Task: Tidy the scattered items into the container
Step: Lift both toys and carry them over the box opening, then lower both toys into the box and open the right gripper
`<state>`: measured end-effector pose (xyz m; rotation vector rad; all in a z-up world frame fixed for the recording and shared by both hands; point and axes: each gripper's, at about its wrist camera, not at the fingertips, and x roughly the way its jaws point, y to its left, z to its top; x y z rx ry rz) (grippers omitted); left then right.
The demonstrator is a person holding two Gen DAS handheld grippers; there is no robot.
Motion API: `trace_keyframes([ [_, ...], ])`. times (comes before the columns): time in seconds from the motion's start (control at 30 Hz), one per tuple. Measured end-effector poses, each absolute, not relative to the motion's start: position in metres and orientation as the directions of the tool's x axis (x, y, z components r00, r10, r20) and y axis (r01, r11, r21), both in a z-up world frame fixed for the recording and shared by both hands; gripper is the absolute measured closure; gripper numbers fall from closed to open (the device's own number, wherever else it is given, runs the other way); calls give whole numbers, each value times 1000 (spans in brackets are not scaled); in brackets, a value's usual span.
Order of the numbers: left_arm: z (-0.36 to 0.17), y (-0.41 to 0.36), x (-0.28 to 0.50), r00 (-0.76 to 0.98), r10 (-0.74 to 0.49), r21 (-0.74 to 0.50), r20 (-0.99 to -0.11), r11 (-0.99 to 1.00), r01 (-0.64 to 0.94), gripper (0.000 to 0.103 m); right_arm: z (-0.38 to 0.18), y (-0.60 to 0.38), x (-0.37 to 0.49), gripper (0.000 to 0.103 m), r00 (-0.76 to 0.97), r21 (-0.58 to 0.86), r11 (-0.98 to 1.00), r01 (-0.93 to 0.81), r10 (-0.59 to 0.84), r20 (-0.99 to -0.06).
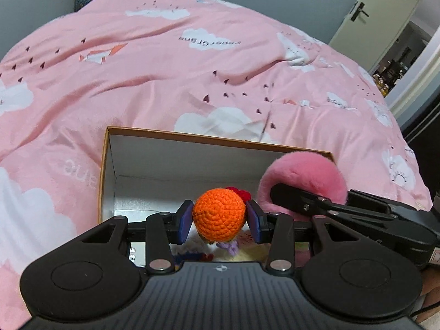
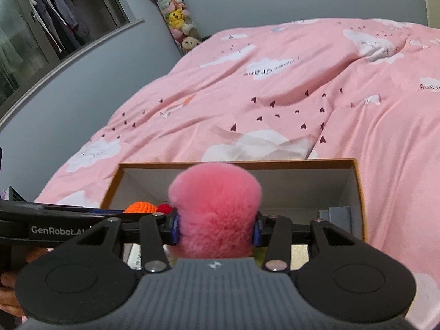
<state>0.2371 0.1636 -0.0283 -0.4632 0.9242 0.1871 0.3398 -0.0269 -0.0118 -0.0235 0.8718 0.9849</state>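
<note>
An open cardboard box (image 1: 106, 170) with white inner walls lies on the pink bed. My left gripper (image 1: 219, 221) is shut on an orange crocheted ball (image 1: 219, 214) with a red bit behind it, held over the box's near part. Beside it on the right, my right gripper (image 2: 217, 229) is shut on a fluffy pink plush toy (image 2: 216, 206), also above the box (image 2: 360, 192). The same pink toy (image 1: 302, 173) and the right gripper's black fingers (image 1: 302, 196) show at the right of the left wrist view. Colourful soft items lie below the left gripper, mostly hidden.
A pink duvet (image 1: 165, 68) with white clouds covers the bed around the box. A grey thing (image 2: 337, 214) sits in the box's right end. A stack of plush toys (image 2: 176, 19) stands by the far wall. A door (image 1: 376, 13) stands at the far right.
</note>
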Motion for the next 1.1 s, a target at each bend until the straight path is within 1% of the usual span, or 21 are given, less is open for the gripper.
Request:
trace_keyframes([
  [0.23, -50, 172, 255, 566, -62, -320, -822, 872, -369, 55, -38, -9, 356, 55, 233, 336, 609, -718, 666, -709],
  [0.43, -63, 179, 263, 547, -74, -329, -834, 862, -386, 55, -51, -7, 361, 50, 219, 337, 620, -709, 647, -730],
  [0.7, -74, 186, 265, 526, -83, -336, -846, 850, -407, 55, -51, -11, 360, 47, 189, 374, 616, -693, 656, -731],
  [0.8, -79, 187, 268, 513, -82, -333, -854, 844, -420, 55, -46, -16, 355, 47, 207, 359, 624, -694, 650, -731],
  [0.93, -85, 185, 275, 485, -48, -291, -873, 850, -440, 55, -36, -29, 347, 47, 242, 342, 633, -694, 654, -717],
  [1.1, -96, 178, 284, 451, -44, -264, -891, 860, -437, 55, -27, -47, 336, 47, 288, 320, 653, -686, 648, -705],
])
